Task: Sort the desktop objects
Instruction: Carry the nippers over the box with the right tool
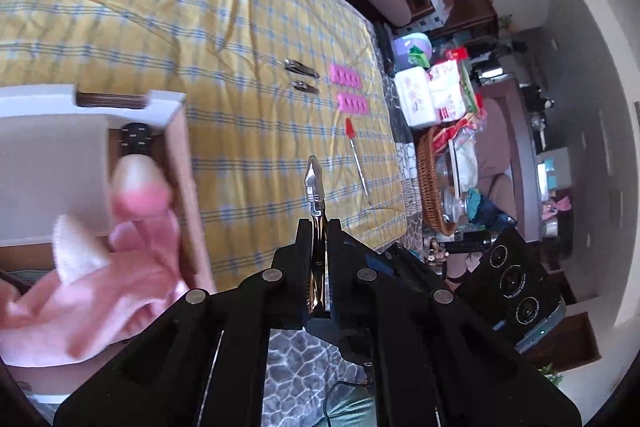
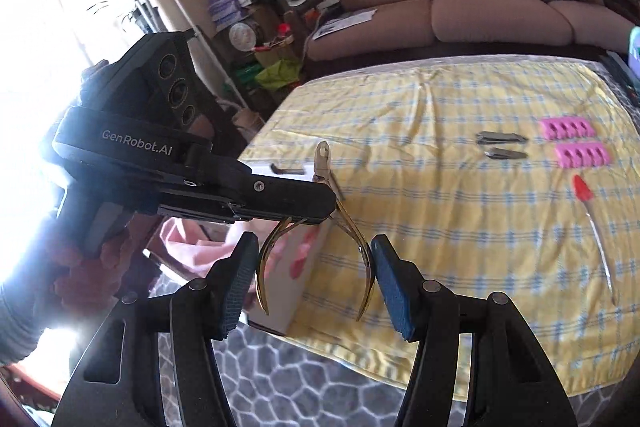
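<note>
Living room, yellow checked cloth (image 1: 200,27) over table, sofa far.

Left wrist view: left gripper (image 1: 318,227) pinched tight on gold cuticle nipper (image 1: 314,187), blade tip pointing far, held above cloth. White box (image 1: 168,107) at left, pink cloth inside. Two nail clippers (image 1: 302,69), pink toe separators (image 1: 346,75), red-tipped tool (image 1: 356,147) far right on cloth.

Right wrist view: right gripper (image 2: 316,275) spread, pads just outside nipper's curved handles; contact unclear. Left gripper (image 2: 312,203) clamps near pivot.

Judgement: nipper rigid, light, slick polished metal, sprung handles; grip near pivot best; tip sharp.
</note>
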Motion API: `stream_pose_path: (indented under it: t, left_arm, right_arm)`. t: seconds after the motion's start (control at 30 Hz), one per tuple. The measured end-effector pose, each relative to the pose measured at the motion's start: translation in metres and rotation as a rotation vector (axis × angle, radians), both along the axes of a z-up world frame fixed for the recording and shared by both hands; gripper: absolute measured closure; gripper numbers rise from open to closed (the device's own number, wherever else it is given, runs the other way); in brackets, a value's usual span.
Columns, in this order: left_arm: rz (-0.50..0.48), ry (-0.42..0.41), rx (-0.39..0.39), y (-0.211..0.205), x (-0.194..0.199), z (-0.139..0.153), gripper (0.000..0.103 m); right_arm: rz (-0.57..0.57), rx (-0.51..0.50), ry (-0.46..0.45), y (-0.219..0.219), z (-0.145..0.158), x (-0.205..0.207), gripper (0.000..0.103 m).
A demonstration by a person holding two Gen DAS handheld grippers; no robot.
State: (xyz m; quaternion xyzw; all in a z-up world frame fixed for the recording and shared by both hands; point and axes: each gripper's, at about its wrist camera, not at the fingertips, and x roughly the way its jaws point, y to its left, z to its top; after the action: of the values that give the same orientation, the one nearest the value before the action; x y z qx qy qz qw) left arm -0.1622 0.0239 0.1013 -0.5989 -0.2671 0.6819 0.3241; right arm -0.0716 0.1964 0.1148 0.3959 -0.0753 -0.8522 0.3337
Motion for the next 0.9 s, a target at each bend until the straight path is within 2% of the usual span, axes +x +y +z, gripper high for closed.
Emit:
stream_pose_path:
  t: [0.1, 0.2, 0.37, 0.5, 0.6, 0.73, 0.8, 0.9]
  left_arm:
    - [0.015, -0.017, -0.023, -0.030, -0.004, -0.008, 0.096]
    - [0.012, -0.036, -0.047, -0.044, -0.006, -0.023, 0.094]
    - [-0.018, -0.063, -0.056, -0.054, -0.003, -0.045, 0.095]
    - [-0.042, -0.055, -0.059, -0.057, 0.005, -0.050, 0.098]
    - [-0.030, -0.049, -0.031, -0.068, 0.006, -0.045, 0.098]
    - [0.014, -0.021, -0.003, -0.100, 0.007, -0.029, 0.098]
    - [0.046, -0.004, -0.012, -0.120, 0.005, -0.023, 0.097]
    - [0.100, -0.005, -0.025, -0.152, -0.002, -0.025, 0.097]
  right_arm:
    - [0.009, 0.028, -0.018, -0.039, -0.003, -0.001, 0.043]
    - [-0.014, 0.067, -0.044, -0.066, -0.013, -0.001, 0.043]
    - [-0.057, 0.157, -0.071, -0.088, -0.030, 0.010, 0.043]
    - [-0.062, 0.302, -0.034, -0.104, -0.035, 0.026, 0.043]
    - [-0.060, 0.343, -0.012, -0.113, -0.033, 0.030, 0.043]
    - [-0.005, 0.324, 0.017, -0.126, -0.022, 0.026, 0.043]
    - [0.053, 0.314, 0.030, -0.141, -0.016, 0.018, 0.043]
    - [0.168, 0.354, 0.064, -0.174, -0.016, 0.006, 0.043]
